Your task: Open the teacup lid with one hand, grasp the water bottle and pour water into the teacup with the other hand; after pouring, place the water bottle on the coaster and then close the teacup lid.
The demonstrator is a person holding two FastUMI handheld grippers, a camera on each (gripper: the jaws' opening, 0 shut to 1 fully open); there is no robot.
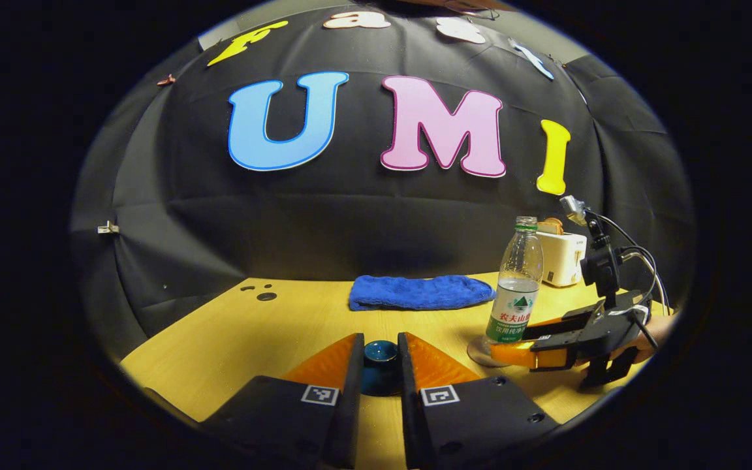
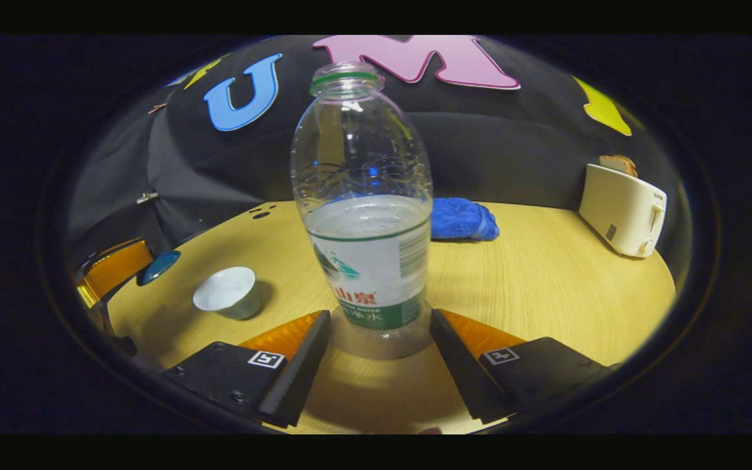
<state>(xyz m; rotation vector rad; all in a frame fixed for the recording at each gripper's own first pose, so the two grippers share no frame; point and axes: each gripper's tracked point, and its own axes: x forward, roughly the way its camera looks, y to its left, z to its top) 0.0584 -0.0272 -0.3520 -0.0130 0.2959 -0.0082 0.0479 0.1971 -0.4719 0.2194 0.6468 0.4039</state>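
Left gripper [image 1: 379, 365]: jaws pinch the dark blue teacup lid [image 1: 380, 367] above the table [image 1: 271, 333]. Right gripper [image 2: 381, 349]: jaws spread, flanking the uncapped water bottle [image 2: 364, 202] upright on the coaster [image 1: 478, 353]; green-and-white label, red Chinese characters. Open teacup [image 2: 227, 292] sits left.

Black-and-white square code markers [image 1: 320, 394] atop left tongs [image 1: 379, 343] and right tongs [image 2: 381, 323]; printed label on water bottle [image 2: 363, 196]
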